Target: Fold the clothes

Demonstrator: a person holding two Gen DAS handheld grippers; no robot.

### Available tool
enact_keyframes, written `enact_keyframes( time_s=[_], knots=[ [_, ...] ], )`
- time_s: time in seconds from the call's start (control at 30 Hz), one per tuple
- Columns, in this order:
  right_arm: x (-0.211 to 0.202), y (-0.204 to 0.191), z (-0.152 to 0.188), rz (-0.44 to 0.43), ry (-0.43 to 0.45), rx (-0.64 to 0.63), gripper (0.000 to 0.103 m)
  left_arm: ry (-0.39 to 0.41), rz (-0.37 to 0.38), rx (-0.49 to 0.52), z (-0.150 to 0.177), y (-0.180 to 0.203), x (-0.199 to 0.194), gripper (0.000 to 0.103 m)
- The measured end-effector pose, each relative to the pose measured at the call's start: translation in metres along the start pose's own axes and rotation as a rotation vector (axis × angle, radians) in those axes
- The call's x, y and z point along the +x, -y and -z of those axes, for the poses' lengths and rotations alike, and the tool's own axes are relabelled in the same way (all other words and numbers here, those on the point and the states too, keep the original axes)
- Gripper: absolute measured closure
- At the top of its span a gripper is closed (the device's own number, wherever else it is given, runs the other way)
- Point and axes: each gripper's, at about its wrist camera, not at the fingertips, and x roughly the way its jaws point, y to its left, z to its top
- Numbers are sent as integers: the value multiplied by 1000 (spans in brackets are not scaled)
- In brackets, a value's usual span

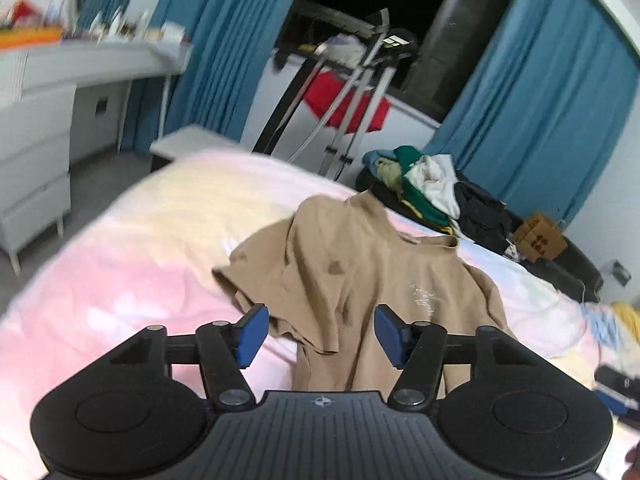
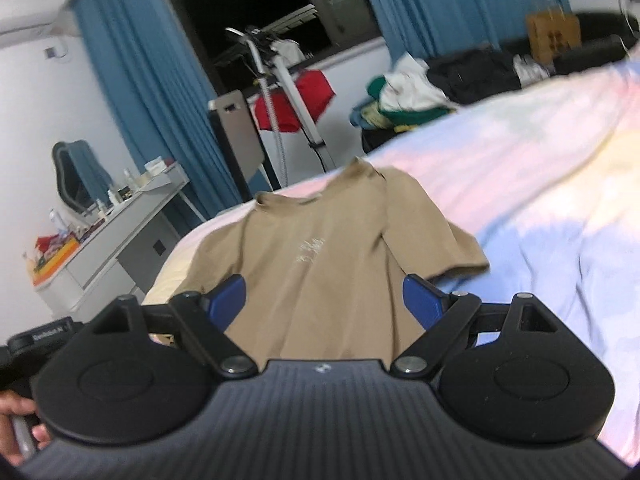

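One tan T-shirt [image 1: 360,280] lay on one bed [image 1: 120,280], at the centre of both views. Two tongs showed, the left tongs [image 1: 321,334] and the right tongs [image 2: 325,304], each with two blue pads. One heap of mixed clothes [image 1: 420,184] sat upper right in the left view. One cardboard box [image 1: 540,236] stood at right. One red garment [image 1: 344,100] hung at upper centre.

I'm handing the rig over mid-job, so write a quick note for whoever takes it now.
Left gripper: open, empty, above the tan T-shirt's hem.
Right gripper: open, empty, also over the hem end.
T-shirt: on the pastel bedspread, collar away from you, print up; one sleeve is bunched, the other lies flat.
Done: shirt laid out, no fold yet.
Left: smooth the bunched sleeve, fold the shirt, then the clothes pile beyond the bed.
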Motion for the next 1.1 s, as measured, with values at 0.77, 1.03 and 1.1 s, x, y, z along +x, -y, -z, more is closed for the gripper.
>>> enact_keyframes(
  time_s=[0.77, 1.03, 1.1],
  knots=[
    [67, 36, 15, -20, -135, 172, 16, -75, -23, 357, 30, 31, 89, 55],
    [69, 36, 19, 3, -145, 167, 16, -15, 7, 164, 3, 4, 84, 100],
    [68, 36, 20, 6, -147, 165, 16, 31, 21, 92, -18, -4, 75, 100]
  ],
)
